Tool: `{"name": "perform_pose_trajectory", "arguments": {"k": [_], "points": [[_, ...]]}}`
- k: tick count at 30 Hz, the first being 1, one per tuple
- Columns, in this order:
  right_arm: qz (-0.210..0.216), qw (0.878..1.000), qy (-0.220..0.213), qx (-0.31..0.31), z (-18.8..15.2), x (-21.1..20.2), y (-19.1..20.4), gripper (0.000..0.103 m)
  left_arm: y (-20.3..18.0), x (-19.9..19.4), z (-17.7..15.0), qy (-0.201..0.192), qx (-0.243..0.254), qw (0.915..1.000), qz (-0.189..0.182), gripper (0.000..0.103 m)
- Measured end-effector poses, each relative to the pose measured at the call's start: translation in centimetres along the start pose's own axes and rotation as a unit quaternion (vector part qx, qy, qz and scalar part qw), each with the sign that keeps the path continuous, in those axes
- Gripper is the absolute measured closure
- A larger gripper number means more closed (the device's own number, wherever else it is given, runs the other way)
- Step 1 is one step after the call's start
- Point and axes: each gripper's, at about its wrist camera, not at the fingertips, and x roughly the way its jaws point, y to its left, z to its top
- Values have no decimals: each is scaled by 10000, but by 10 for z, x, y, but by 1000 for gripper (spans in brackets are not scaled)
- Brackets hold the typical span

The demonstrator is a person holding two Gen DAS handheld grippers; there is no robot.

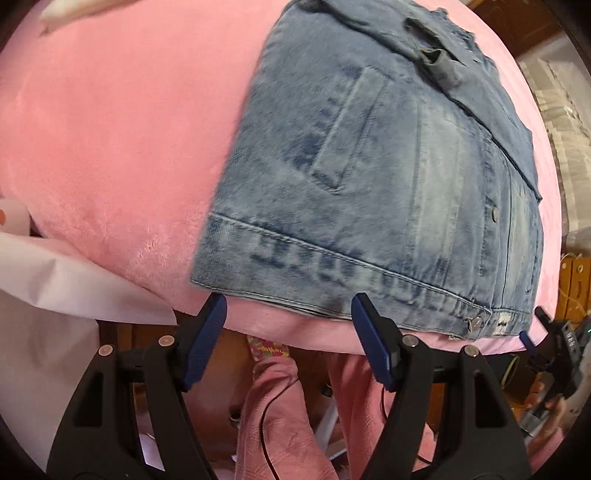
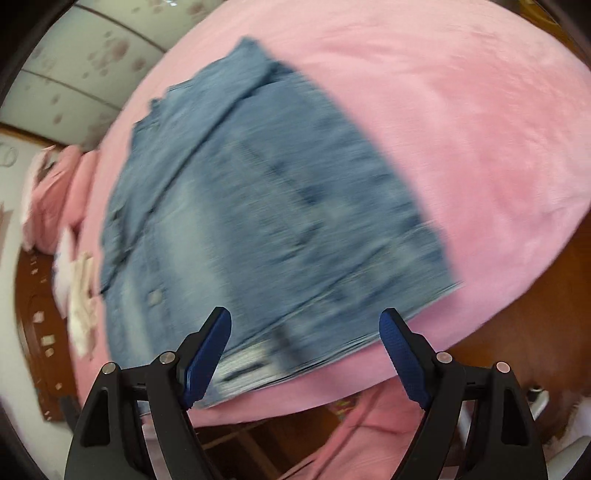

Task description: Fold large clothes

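Two grippers are hanging over the near hem, and both are standing open with nothing between the blue pads. Left gripper point(image 1: 288, 339) is sitting at the bottom of its frame, jaws apart just below the denim jacket point(image 1: 388, 177), lined up with the hem's left corner as if to pinch that edge. Right gripper point(image 2: 306, 354) is doing the same at the bottom centre of its blurred view, spread wide under the hem; it also shows at the lower right edge of the left view. One jacket is lying flat across the pink blanket point(image 1: 110, 129), filling centre and right, its sides seemingly folded in already, so the hem looks ready to be lifted over. Two metal buttons are showing along the front. One white pillow point(image 1: 77, 11) is peeking in upper left.
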Motion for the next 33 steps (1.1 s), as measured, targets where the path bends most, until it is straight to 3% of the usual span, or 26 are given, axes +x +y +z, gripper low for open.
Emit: {"name": "perform_pose_trajectory", "arguments": {"k": [2, 7, 11, 16, 23, 25, 27, 28, 29, 30, 33], "points": [[-78, 10000, -7, 0, 8, 2, -18, 19, 11, 3, 4, 51, -135, 9997, -188, 36], [57, 9995, 285, -86, 20, 11, -32, 19, 34, 4, 15, -10, -371, 9993, -102, 36], [55, 9999, -31, -123, 16, -5, -39, 19, 49, 5, 25, 18, -510, 9981, -348, 36], [-361, 9984, -383, 217, 16, -19, -52, 19, 55, 19, 38, 288, -581, 9966, -499, 34], [131, 9984, 366, 405, 37, 18, -64, 19, 67, 31, 47, 489, -665, 9937, -762, 29], [145, 9983, 474, 294, 44, 25, -56, 19, 63, 30, 49, 542, -560, 9931, -876, 44], [179, 9972, 653, 317, 48, 33, -49, 20, 56, 25, 49, 559, -520, 9915, -1056, 68], [291, 9966, 693, 351, 49, 34, -46, 20, 48, 20, 48, 529, -445, 9919, -1068, 70], [435, 9958, 725, 358, 50, 33, -43, 25, 41, 17, 47, 465, -342, 9931, -1018, 76], [557, 9954, 713, 323, 51, 31, -38, 37, 31, 12, 45, 344, -198, 9947, -950, 82], [679, 9966, 453, 78, 53, 18, -17, 63, 7, -2, 43, 39, -94, 9963, -858, 89]]}}
